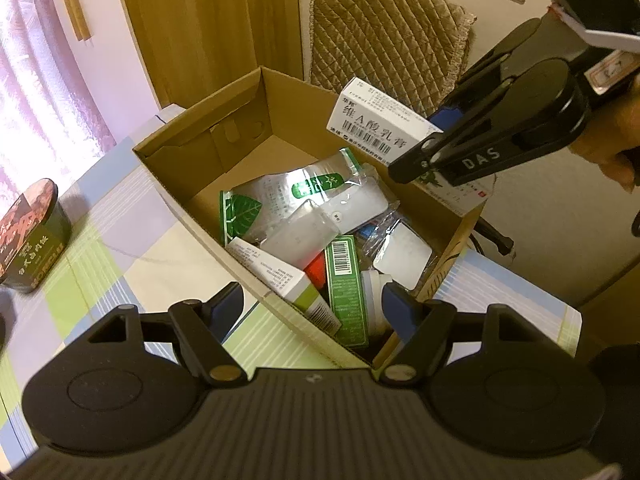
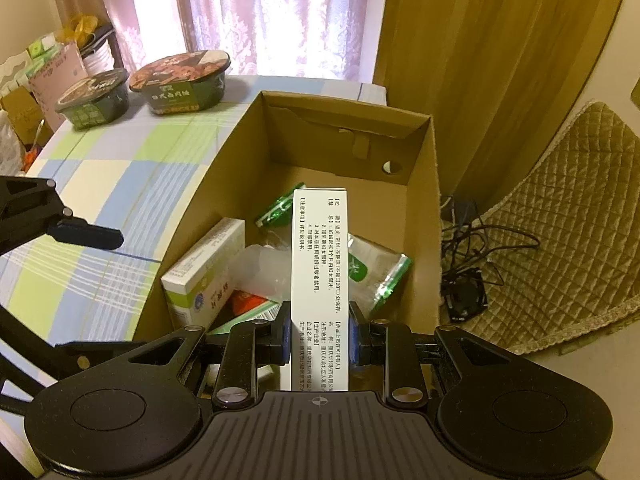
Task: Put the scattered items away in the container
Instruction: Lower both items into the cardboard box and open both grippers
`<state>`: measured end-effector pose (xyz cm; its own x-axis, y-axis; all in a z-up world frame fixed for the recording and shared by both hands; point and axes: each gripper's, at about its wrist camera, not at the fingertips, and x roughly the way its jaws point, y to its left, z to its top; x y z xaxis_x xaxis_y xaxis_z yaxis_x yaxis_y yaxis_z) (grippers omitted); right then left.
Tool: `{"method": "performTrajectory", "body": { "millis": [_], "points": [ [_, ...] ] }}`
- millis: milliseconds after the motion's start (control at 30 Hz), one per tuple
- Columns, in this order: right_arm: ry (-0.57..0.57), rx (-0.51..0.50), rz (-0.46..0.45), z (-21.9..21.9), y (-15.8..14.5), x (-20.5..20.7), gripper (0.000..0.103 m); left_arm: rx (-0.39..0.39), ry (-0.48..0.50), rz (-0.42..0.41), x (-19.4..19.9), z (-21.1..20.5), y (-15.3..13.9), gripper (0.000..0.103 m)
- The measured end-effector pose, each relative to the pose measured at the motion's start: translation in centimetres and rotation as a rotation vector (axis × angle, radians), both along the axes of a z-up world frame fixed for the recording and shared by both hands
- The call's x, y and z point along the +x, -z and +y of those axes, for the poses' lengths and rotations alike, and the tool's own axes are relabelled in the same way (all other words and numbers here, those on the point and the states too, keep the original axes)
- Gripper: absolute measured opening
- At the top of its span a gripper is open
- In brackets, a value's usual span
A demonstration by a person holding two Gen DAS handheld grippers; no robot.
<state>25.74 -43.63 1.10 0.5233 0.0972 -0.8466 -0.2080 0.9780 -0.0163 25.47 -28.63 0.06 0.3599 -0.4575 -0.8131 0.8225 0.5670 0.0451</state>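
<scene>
An open cardboard box [image 1: 204, 136] [image 2: 420, 152] stands on the checked tablecloth, holding several items: a silver-green pouch [image 1: 296, 188], a green carton [image 1: 346, 288], a white-green carton [image 1: 280, 276] [image 2: 204, 264]. My right gripper [image 2: 320, 336] is shut on a long white medicine box [image 2: 320, 264], held above the box's inside. The left wrist view shows that white medicine box [image 1: 376, 120] over the far rim, pinched by the right gripper [image 1: 424, 156]. My left gripper [image 1: 312, 308] is open at the box's near corner, with nothing between its fingers.
Two instant-noodle bowls [image 2: 182, 80] [image 2: 94, 98] stand on the table's far left; one bowl [image 1: 32, 236] shows in the left wrist view. A quilted chair [image 1: 384, 36] [image 2: 568, 216] sits behind the box, with cables [image 2: 472, 248] on the floor.
</scene>
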Motion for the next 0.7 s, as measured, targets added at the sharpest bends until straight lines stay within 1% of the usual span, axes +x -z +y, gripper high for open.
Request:
{"method": "performTrajectory", "body": {
  "millis": [167,367,700],
  "points": [
    [0.024,0.038,-0.026,0.1,0.1,0.5,0.029,0.001,-0.016,0.01,0.1,0.6,0.2,0.073],
    [0.017,0.03,-0.032,0.3,-0.1,0.5,0.029,0.004,-0.028,0.022,0.0,1.1,0.4,0.073],
    [0.023,0.019,-0.015,0.3,0.1,0.0,0.029,-0.008,-0.034,0.021,-0.2,1.4,0.5,0.074]
  ]
}}
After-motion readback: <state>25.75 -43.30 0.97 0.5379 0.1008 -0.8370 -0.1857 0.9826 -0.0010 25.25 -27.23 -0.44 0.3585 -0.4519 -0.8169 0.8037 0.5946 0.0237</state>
